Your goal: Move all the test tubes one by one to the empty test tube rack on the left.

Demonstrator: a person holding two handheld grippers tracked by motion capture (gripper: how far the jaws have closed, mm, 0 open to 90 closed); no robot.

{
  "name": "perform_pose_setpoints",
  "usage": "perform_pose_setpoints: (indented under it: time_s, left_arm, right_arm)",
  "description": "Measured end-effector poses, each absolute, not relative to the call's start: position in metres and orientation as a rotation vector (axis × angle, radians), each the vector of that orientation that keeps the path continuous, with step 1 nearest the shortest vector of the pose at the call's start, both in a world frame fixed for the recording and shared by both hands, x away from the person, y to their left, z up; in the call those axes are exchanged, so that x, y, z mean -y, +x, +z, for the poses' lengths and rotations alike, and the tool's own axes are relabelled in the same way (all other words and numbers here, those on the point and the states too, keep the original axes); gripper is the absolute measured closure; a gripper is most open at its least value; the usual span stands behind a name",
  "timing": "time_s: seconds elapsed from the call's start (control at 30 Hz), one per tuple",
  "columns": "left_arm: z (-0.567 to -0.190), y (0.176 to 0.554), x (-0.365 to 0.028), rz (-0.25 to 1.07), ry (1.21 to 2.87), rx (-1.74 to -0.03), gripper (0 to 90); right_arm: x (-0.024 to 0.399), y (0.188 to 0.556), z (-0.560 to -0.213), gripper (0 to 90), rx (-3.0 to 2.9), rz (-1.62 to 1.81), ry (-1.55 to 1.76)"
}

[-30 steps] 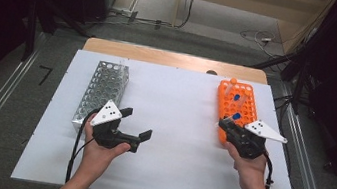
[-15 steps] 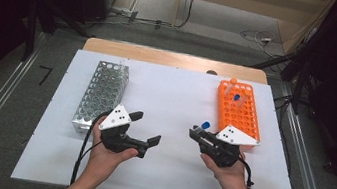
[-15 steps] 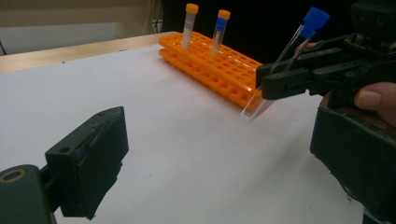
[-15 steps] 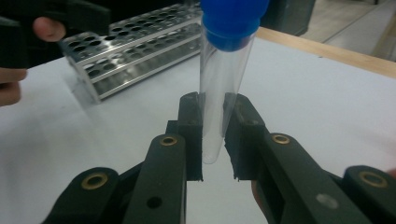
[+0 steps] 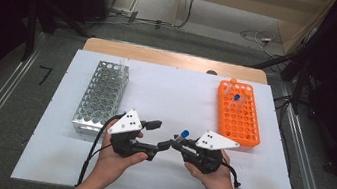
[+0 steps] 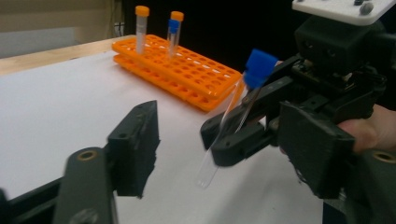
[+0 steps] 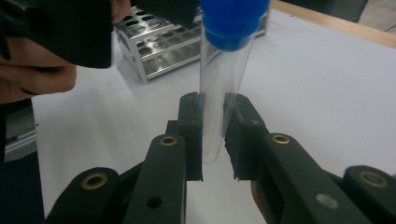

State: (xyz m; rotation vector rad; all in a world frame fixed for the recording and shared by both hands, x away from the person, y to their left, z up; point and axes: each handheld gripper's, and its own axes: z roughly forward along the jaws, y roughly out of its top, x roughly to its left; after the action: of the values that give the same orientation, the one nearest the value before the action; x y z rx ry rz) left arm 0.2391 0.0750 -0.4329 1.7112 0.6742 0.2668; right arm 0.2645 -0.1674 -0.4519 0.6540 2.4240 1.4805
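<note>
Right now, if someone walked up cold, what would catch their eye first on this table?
The blue-capped tube, clamped near its lower end in the right hand-held gripper at the table's near middle. The left hand-held gripper faces it, jaws just closing but not yet pressing on it. Next, the bright orange rack at the far right with a few capped tubes, opposite the metal rack on the left.

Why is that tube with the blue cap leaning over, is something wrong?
Nothing is spilled or broken. The blue-capped tube leans only because the right gripper pinches it near its lower end, off the table. The left gripper is beside it, jaws closing in.
</note>
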Motion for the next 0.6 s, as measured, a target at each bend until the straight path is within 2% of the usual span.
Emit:
perform_pose_setpoints:
  time_s: [0.5, 0.6]
  left_arm:
    - [-0.435, 0.241, -0.06, 0.204, 1.773, -0.558, 68.5]
    - [-0.436, 0.241, -0.06, 0.199, 1.77, -0.551, 71.1]
  right_arm:
    - [0.146, 0.253, -0.455, 74.7, -2.532, 1.447, 0.539]
    - [0.146, 0.252, -0.455, 74.7, -2.541, 1.451, 0.548]
